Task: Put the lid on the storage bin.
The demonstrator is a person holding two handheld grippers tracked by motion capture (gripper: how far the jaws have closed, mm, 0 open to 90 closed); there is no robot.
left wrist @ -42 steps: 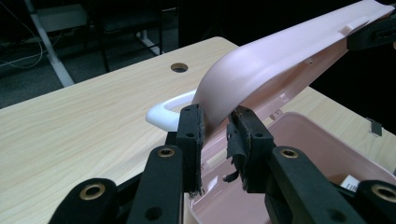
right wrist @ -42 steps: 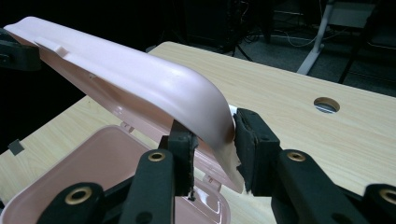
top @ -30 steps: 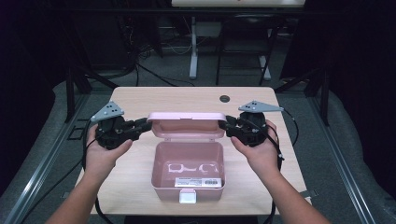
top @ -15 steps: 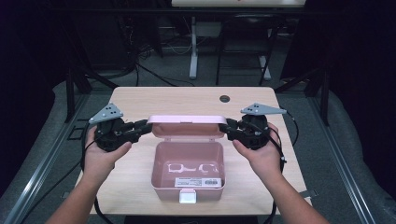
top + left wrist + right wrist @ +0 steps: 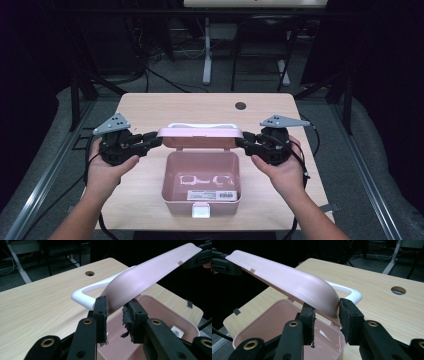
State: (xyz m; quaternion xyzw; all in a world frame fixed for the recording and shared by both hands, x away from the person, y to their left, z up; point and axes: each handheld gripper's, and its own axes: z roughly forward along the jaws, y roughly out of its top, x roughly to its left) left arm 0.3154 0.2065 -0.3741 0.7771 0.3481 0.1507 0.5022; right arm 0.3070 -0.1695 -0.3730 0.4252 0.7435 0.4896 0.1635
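A pink plastic box (image 5: 172,175) stands open near the table's front edge, with a white latch (image 5: 201,210) on its front wall and a barcode label (image 5: 212,195) inside. Its hinged pink lid (image 5: 200,136) with a white handle (image 5: 200,125) is raised over the back rim. My left gripper (image 5: 156,140) is shut on the lid's left end, my right gripper (image 5: 242,141) on its right end. In the left gripper view the jaws (image 5: 115,312) pinch the lid (image 5: 150,272) edge above the box (image 5: 160,312). The right gripper view shows my gripper (image 5: 327,312) clamping the lid (image 5: 287,277).
The light wooden table (image 5: 200,105) has a round cable hole (image 5: 240,106) at the back right. Metal rails (image 5: 45,175) run along both sides on the floor, and another desk's white leg (image 5: 206,55) stands beyond the far edge.
The lid has tipped slightly forward over the box, showing a thinner face from above. Both grippers stay on its ends and have shifted only a little.
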